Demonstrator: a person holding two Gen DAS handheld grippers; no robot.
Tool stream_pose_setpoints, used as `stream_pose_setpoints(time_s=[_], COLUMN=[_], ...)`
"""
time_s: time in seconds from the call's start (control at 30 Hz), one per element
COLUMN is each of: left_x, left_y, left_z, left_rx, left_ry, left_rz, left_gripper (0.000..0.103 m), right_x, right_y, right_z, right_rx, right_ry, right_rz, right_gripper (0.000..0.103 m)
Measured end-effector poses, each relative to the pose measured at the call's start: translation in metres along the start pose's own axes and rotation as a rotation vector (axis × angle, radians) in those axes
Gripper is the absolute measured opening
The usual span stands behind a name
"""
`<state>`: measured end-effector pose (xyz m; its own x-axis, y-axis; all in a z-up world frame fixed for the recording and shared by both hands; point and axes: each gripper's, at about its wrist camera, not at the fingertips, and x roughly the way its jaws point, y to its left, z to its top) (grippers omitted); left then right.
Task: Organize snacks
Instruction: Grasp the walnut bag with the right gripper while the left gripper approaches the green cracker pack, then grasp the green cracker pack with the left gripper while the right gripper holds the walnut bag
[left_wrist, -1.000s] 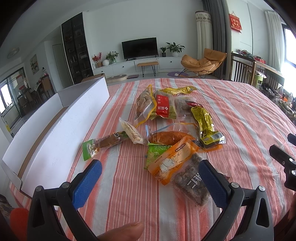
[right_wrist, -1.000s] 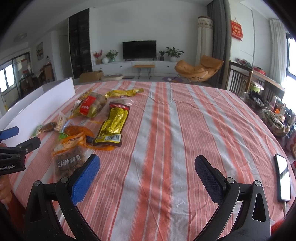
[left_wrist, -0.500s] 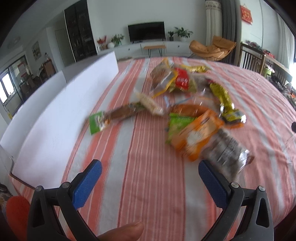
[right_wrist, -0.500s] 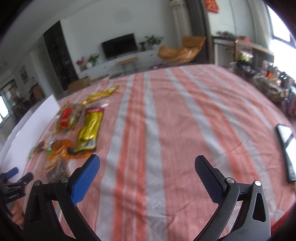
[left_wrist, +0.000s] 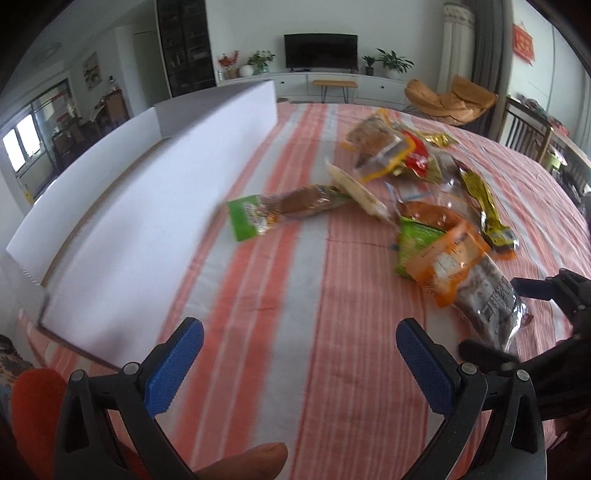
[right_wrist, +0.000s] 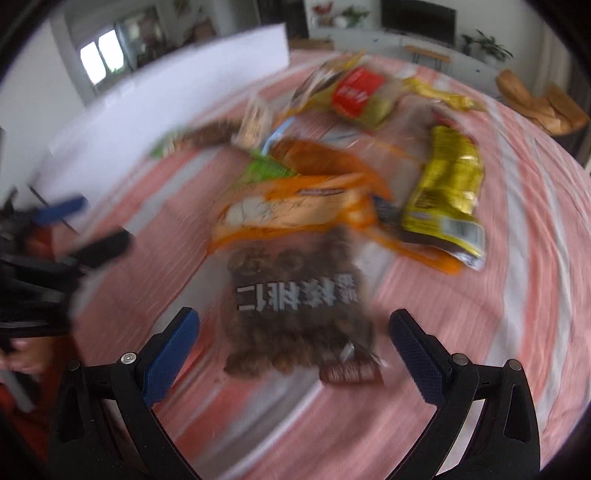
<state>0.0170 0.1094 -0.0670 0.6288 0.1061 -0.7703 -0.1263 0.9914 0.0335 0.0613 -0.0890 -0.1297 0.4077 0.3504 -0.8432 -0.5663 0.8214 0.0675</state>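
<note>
From my left wrist, my left hand-held gripper (left_wrist: 300, 363) is spread wide with nothing between its blue pads, hovering over the striped worktop (left_wrist: 280, 302). A long white box (left_wrist: 155, 192) runs ahead on its left side. The snacks lie ahead to its right: a green-ended bar (left_wrist: 280, 212) nearest the middle, an orange packet (left_wrist: 443, 258) overlapping a green packet (left_wrist: 415, 242), and a clear bag of brown nuts (left_wrist: 491, 299) close to my right pad. My right hand-held gripper (left_wrist: 554, 317) shows at the far right edge.

From my right wrist, badly blurred, my right hand-held gripper (right_wrist: 293, 347) is also spread. The bag of brown nuts (right_wrist: 295, 310) lies right between and just ahead of its pads. A yellow packet (right_wrist: 448, 192) sits ahead to the right.
</note>
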Motion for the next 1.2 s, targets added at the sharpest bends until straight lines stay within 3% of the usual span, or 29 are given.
stream_pose_setpoints(time_s=[0.03, 0.17, 0.23, 0.43, 0.6, 0.83, 0.97, 1.2], left_x=[-0.001, 0.003, 0.007, 0.013, 0.024, 0.038, 0.040, 0.045], left_y=[0.002, 0.001, -0.003, -0.019, -0.030, -0.047, -0.045, -0.039], left_z=[0.000, -0.003, -0.004, -0.007, -0.009, -0.006, -0.003, -0.002], left_rx=[-0.002, 0.009, 0.014, 0.063, 0.099, 0.154, 0.133, 0.102], left_ry=[-0.003, 0.003, 0.014, 0.029, 0.067, 0.080, 0.092, 0.110], left_rz=[0.005, 0.019, 0.015, 0.010, -0.009, -0.009, -0.027, -0.071], left_gripper=[0.103, 0.103, 0.103, 0.103, 0.103, 0.103, 0.103, 0.103], right_x=[0.006, 0.005, 0.004, -0.017, -0.035, -0.061, -0.057, -0.045], right_y=[0.008, 0.001, -0.004, -0.018, -0.038, -0.122, -0.144, -0.139], right_z=[0.002, -0.001, -0.002, -0.023, -0.041, -0.064, -0.067, -0.059], right_rx=[-0.045, -0.013, -0.004, 0.044, 0.137, 0.355, 0.427, 0.424], right_ry=[0.021, 0.023, 0.005, 0.008, 0.020, -0.050, -0.062, -0.086], right_rz=[-0.052, -0.061, -0.080, -0.086, -0.126, -0.357, -0.362, -0.373], right_gripper=[0.103, 0.100, 0.083, 0.078, 0.078, 0.080, 0.087, 0.100])
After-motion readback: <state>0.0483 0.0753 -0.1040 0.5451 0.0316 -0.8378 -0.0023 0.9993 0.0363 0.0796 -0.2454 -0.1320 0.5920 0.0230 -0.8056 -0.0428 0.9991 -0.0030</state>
